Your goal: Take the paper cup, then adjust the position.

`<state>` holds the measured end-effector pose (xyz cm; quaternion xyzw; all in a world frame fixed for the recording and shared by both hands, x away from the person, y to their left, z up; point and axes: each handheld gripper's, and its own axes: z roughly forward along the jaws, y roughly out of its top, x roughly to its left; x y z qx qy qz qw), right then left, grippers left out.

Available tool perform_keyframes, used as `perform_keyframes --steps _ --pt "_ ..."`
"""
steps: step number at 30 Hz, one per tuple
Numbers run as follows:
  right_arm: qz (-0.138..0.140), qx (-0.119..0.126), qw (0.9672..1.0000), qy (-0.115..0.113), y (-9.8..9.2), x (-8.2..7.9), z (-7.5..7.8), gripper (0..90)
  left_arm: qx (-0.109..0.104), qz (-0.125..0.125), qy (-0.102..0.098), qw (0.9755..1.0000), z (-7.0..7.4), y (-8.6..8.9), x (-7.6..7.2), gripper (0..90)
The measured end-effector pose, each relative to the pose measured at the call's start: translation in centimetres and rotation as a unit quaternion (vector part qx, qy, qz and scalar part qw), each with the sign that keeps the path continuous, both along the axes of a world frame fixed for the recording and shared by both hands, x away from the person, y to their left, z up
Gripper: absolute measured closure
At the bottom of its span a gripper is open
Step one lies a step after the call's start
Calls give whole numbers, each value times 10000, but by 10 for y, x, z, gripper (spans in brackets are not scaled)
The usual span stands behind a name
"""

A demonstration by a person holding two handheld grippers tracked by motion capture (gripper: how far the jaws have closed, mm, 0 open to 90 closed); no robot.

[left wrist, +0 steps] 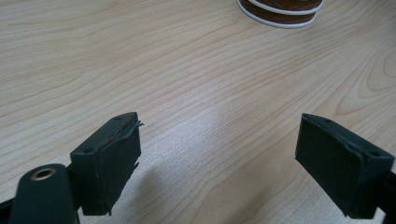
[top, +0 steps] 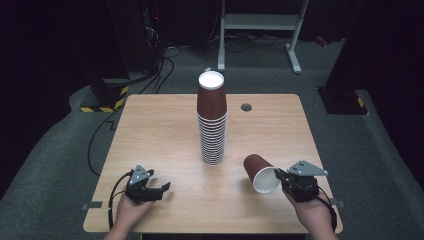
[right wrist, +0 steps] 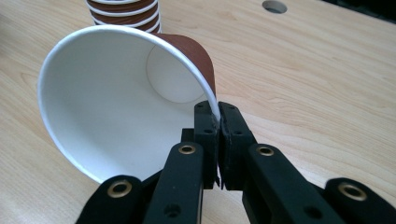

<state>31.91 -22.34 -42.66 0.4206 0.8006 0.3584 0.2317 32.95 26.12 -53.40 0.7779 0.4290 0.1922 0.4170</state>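
Note:
A tall stack of upside-down brown paper cups stands at the table's middle; its bottom rims lie ahead in the left gripper view. My right gripper is shut on the rim of a single brown cup, held on its side with the white mouth facing the camera. The jaws pinch the rim at its right edge. Near the front left of the table, my left gripper rests open, nothing between its pads.
The wooden table has a round cable hole behind the stack. A white metal frame and cables lie on the grey floor beyond the table. Bare wood spreads left and right of the stack.

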Motion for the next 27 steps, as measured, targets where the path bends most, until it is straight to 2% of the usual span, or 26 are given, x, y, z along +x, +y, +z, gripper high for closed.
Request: perform_keyframes --steps 10,18,22,27 --pt "54 -37 9994 346 0 12 10 866 0 -51 16 10000 -1 -1 0 149" --pt "-28 -12 9981 621 -6 16 16 866 -20 -67 37 10000 -1 -1 0 151" --pt "-2 -112 9975 700 -6 17 20 866 -24 -64 42 10000 -1 -1 0 151" --pt "24 -181 9952 961 -5 20 26 866 -45 -72 75 9999 -1 -1 0 152"
